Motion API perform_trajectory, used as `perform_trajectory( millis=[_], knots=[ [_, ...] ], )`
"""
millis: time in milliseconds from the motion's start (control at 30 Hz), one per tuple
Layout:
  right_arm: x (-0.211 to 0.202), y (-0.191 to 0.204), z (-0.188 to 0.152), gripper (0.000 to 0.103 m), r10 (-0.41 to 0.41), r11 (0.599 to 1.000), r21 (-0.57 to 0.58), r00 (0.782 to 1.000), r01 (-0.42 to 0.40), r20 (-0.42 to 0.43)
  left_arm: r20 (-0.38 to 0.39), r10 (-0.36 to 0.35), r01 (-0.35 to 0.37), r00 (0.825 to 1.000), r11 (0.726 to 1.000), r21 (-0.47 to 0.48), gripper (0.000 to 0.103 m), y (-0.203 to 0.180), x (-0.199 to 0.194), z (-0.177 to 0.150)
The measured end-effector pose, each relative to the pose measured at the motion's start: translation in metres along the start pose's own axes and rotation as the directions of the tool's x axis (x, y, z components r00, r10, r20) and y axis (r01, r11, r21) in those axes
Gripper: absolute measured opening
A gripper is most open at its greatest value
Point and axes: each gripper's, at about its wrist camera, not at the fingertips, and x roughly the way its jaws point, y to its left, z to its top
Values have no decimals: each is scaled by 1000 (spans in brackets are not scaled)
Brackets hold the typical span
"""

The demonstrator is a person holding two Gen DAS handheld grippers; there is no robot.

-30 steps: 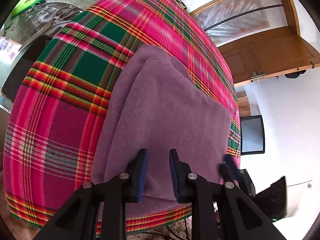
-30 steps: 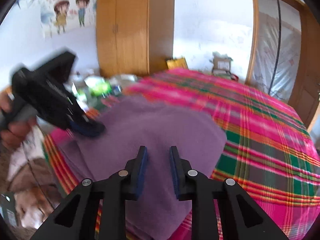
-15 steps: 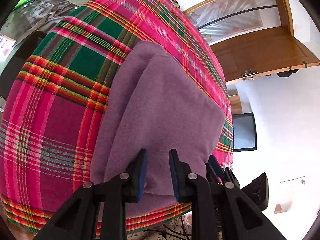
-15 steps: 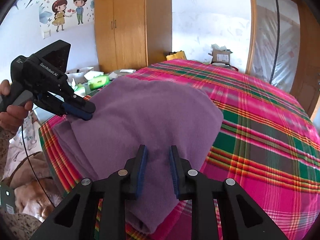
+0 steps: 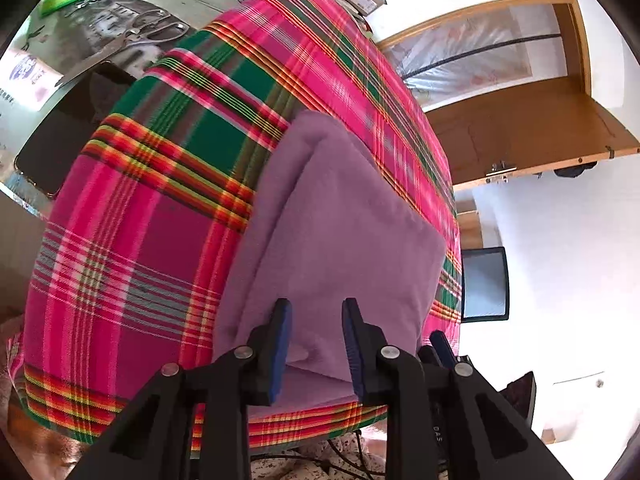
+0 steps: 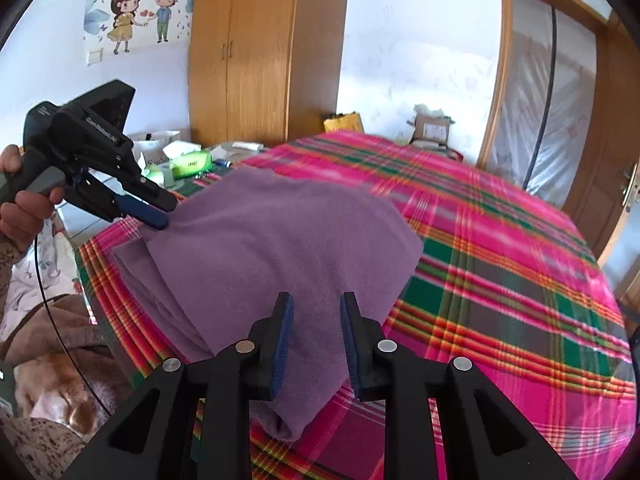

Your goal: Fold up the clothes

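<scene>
Your left tongs (image 5: 314, 346) stand a little open, with a clear gap between the two blue pads; the near edge of the purple cloth (image 5: 332, 232) lies in this gap, but the pads do not press it. Your right tongs (image 6: 314, 340) are parted by about the same amount, and a fold of the cloth (image 6: 280, 248) runs between the fingers without being pinched. The cloth is folded in layers and lies on the plaid bedspread (image 5: 132, 248), straight ahead of both tongs and close to the near edge of the bed. From the right view, the left tongs (image 6: 158, 216) touch the far left corner of the cloth, held by your hand (image 6: 24, 208). Behind the bed, ahead of the right tongs, stands a wooden wardrobe (image 6: 264, 52).
</scene>
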Motion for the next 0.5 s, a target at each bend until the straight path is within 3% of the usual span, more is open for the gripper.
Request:
perform_trajectory(
  millis=[200, 267, 433, 500],
  knots=[
    [-8, 13, 6, 25, 33, 999, -32, 999, -32, 33, 83, 36, -35, 996, 999, -9, 27, 3, -15, -3],
    [-5, 18, 8, 25, 52, 998, -43, 998, -51, 33, 95, 60, -61, 994, 998, 5, 32, -1, -16, -5],
    [5, 38, 18, 26, 109, 992, -72, 993, -106, 36, 85, 59, -57, 995, 998, -27, 32, 4, -13, -4],
    [11, 48, 25, 31, 147, 986, -84, 989, -144, 32, 66, 54, -52, 996, 998, -40, 32, 7, -8, -2]
  ],
)
